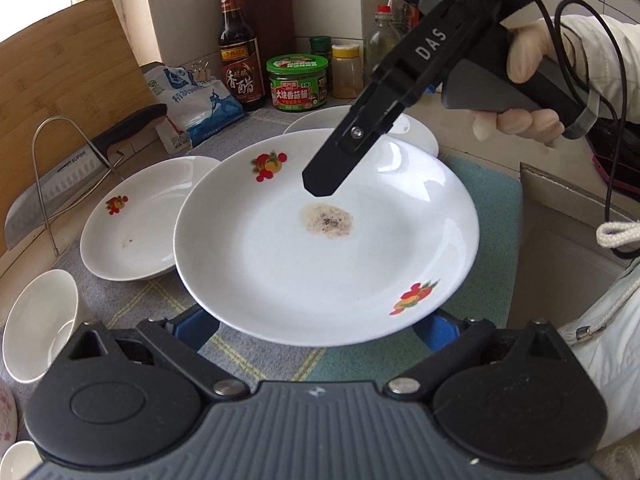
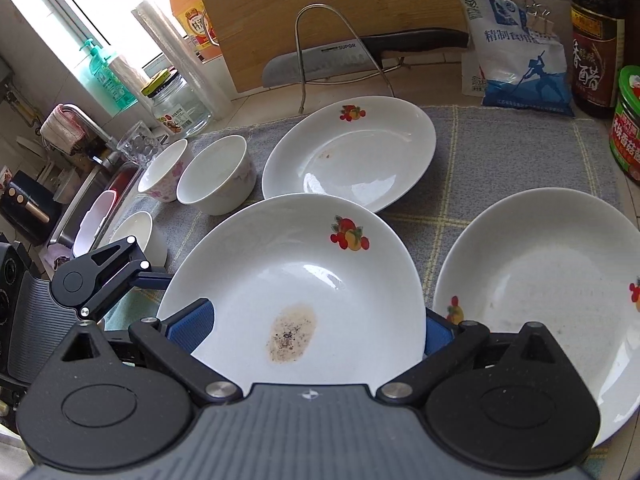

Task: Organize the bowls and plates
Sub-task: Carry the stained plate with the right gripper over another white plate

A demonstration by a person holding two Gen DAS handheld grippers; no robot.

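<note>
- The left claw (image 1: 316,320) stands wide, its blue pads (image 1: 192,326) showing on either side under the near rim of the stained plate (image 1: 320,264); whether they press the plate cannot be told.
- The right claw (image 2: 316,328) is also spread wide, the same stained plate (image 2: 296,280) lying between its blue pads (image 2: 192,324); contact cannot be told here either.
- In the left view the right claw (image 1: 320,188) points down over the plate's middle, tip just above the brown stain (image 1: 326,222).
- The plate is raised above the cloth (image 2: 500,152) on the table.
- Beyond it lies a second plate (image 2: 352,152), its near rim overlapped by the held one; a third plate (image 2: 552,304) lies to the right, apart.
- Left of the plates stand two bowls (image 2: 218,176) side by side, with another bowl (image 2: 136,236) nearer.
- At the back: a knife (image 2: 340,60) in a wire rack against a board (image 2: 320,12), a salt bag (image 2: 516,56), a vinegar bottle (image 2: 596,48) and a green-lidded jar (image 2: 628,124).
</note>
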